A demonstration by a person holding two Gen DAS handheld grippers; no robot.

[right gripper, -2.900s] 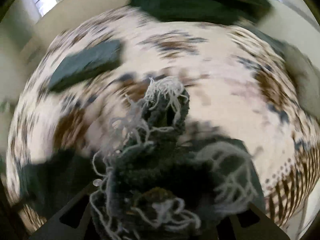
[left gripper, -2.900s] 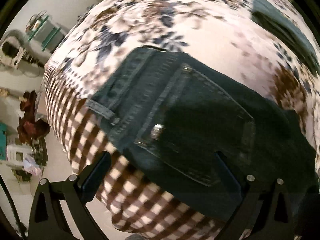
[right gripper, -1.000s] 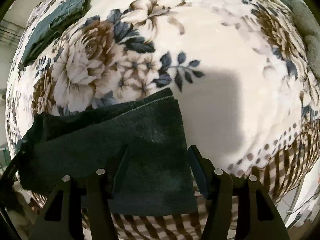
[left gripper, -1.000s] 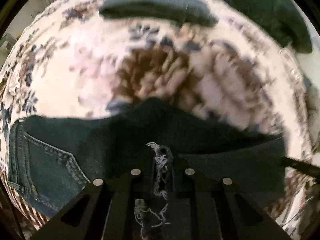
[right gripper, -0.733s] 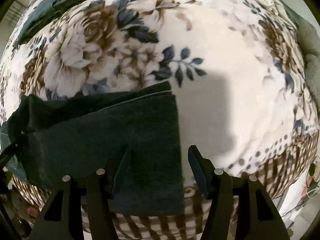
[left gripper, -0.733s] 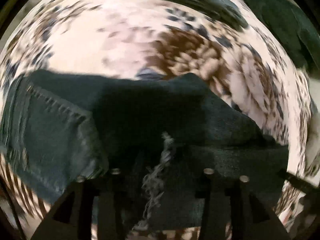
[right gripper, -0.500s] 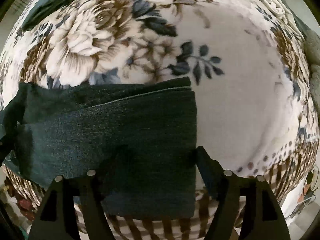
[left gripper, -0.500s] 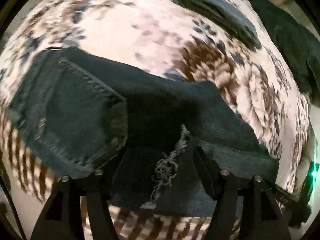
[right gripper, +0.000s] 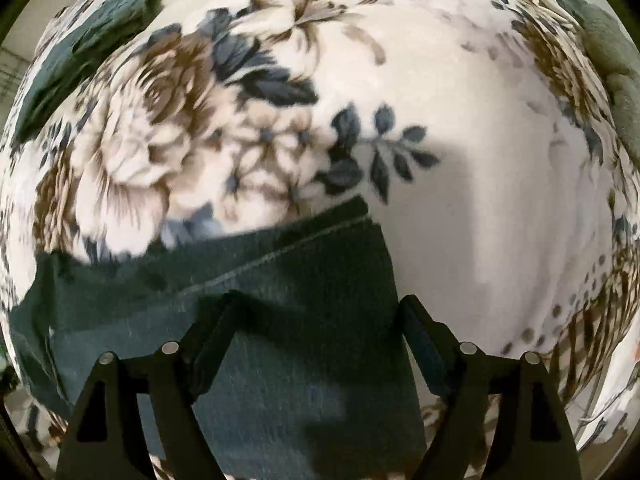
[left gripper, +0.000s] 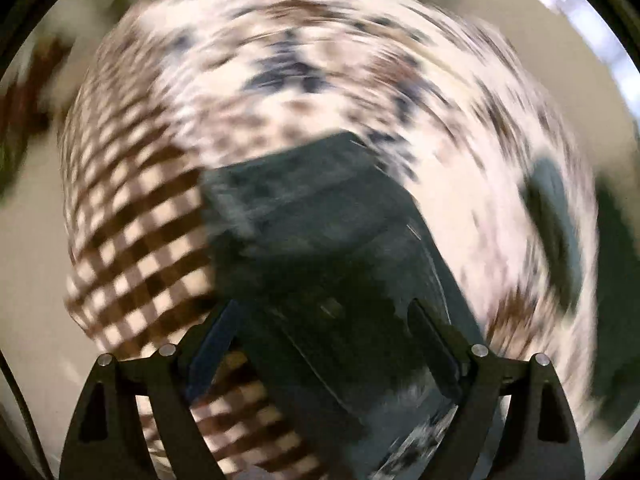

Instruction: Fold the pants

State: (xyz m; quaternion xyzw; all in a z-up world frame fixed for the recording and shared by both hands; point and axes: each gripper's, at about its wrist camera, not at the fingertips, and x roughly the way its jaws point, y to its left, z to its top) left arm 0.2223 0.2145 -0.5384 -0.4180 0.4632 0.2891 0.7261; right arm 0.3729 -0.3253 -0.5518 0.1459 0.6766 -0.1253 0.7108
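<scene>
1. The dark denim pants (right gripper: 288, 308) lie folded flat on a floral blanket (right gripper: 460, 120), in the lower half of the right wrist view, running from about 9 o'clock to the bottom centre.
2. The right gripper (right gripper: 316, 320) points down over the right end of the folded pants. Its jaws have just been opening and stand wide apart; the denim lies below and between them, and the pads do not press on it.
3. The straight right-hand edge of the fold runs just inside the right finger (right gripper: 420, 328); a light seam line crosses the cloth toward 10 o'clock.
4. The left wrist view is heavily blurred. The pants (left gripper: 320, 232) fill its centre and lower middle, over the blanket's brown checked border (left gripper: 140, 240) at 8 o'clock and its floral part (left gripper: 300, 60) at 12 o'clock.
5. The left gripper (left gripper: 324, 320) has also just been opening. Its jaws are spread wide with denim below them, and it grips nothing.
6. Another folded dark garment (right gripper: 84, 40) rests on the blanket at 10 o'clock in the right wrist view, well apart from the pants.
7. A grey-green cloth (right gripper: 616, 48) sits at the blanket's edge near 2 o'clock.
</scene>
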